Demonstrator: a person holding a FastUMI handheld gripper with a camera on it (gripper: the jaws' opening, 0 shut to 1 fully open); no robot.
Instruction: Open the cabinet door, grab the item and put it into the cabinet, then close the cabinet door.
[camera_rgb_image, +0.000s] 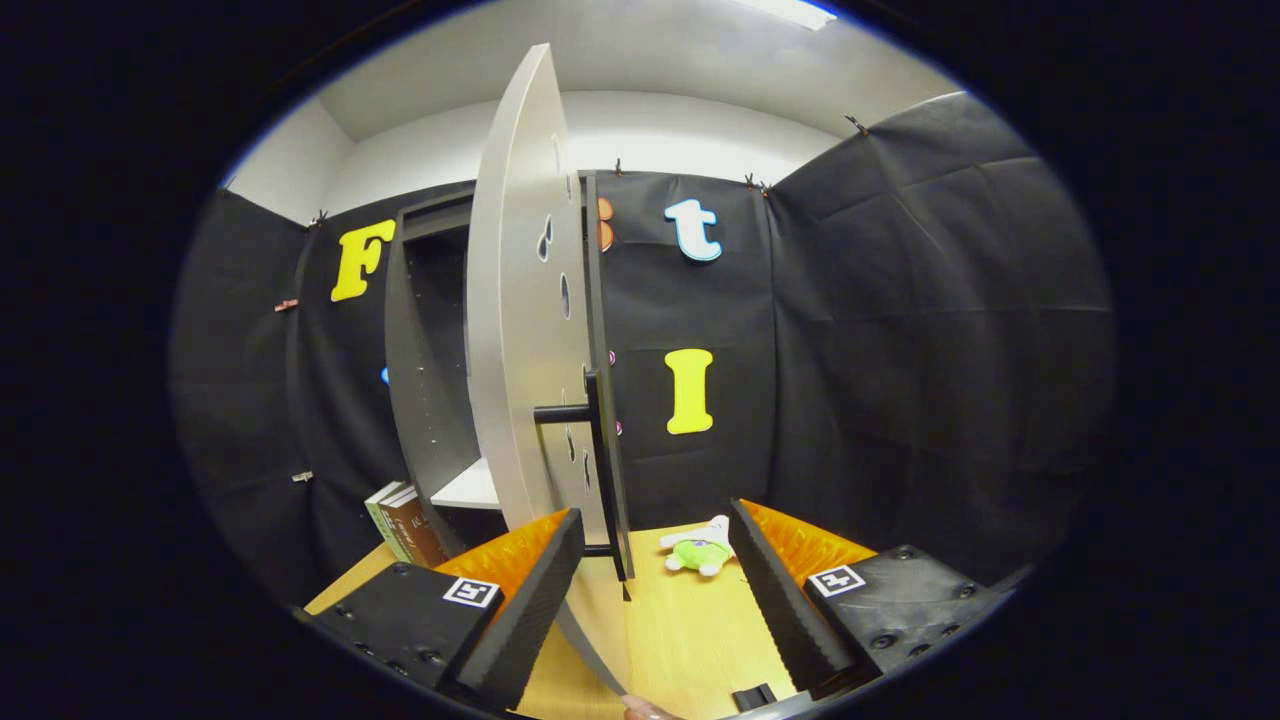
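Observation:
The white cabinet door (520, 340) stands swung open, seen nearly edge-on, with its black bar handle (603, 440) facing me. The dark cabinet body (425, 370) is behind it, with a white shelf (470, 490) inside. My gripper (655, 555) is open; the door's lower edge and the foot of the handle lie between its fingers, closer to the left finger, and neither finger presses on them. A small green and white plush toy (702, 550) lies on the wooden tabletop (690, 630) just beyond the fingers, close to the right finger's tip.
Two books (405, 525) lean against the cabinet's lower left side. Black cloth walls close the booth behind and on the right. A fingertip (645, 708) shows at the near edge of the table.

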